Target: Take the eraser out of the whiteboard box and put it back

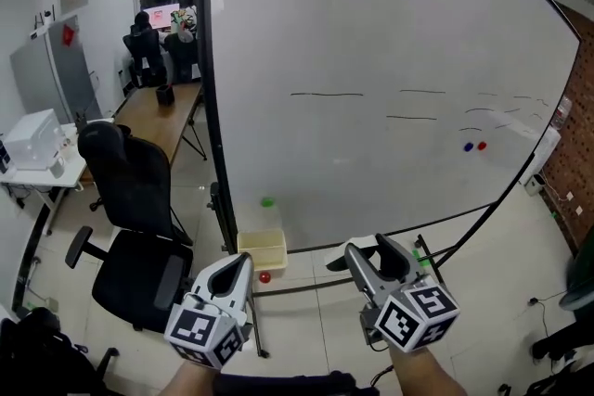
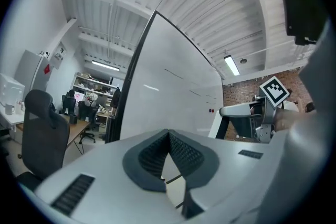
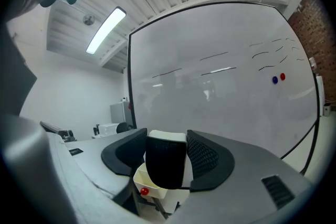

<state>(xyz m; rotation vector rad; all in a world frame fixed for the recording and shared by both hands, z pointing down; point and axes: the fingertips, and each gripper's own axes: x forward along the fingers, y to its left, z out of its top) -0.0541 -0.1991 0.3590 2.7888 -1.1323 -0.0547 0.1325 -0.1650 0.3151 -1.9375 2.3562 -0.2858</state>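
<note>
1. Right gripper (image 1: 376, 248): closed part-way onto a block eraser with a black felt face and white back (image 3: 165, 162), pinched by its two sides between the ribbed dark pads, felt turned toward the camera in the right gripper view
2. Left gripper (image 1: 243, 260): tips brought together into a narrow V with nothing between them, held low beside the right one and apart from it
3. Out of the box, then: held up in the air before the large white whiteboard on its black frame (image 1: 390, 79), above and to the right of the small pale-yellow open box (image 1: 262, 248) hung at the board's lower left corner
4. Judged stage: removal done, return not yet made; calls for a carry down and leftward to the box mouth, then a release
5. Risk of a slip: only a side pinch on a smooth block, so likely to twist or slide free if swung quickly, and to land on the pale tiled floor (image 1: 316, 329)
6. Risk at the rim: a narrow opening, so coming in tilted could catch a corner on the edge and leave the block perched, or jolt the box on its mount
7. Risk to neighbours: small red round piece (image 1: 264, 276) just below the box and small green dot (image 1: 267, 201) on the board just above it, both within reach of a careless jaw
8. Risk on release: opening too high could mean a bounce back out
</note>
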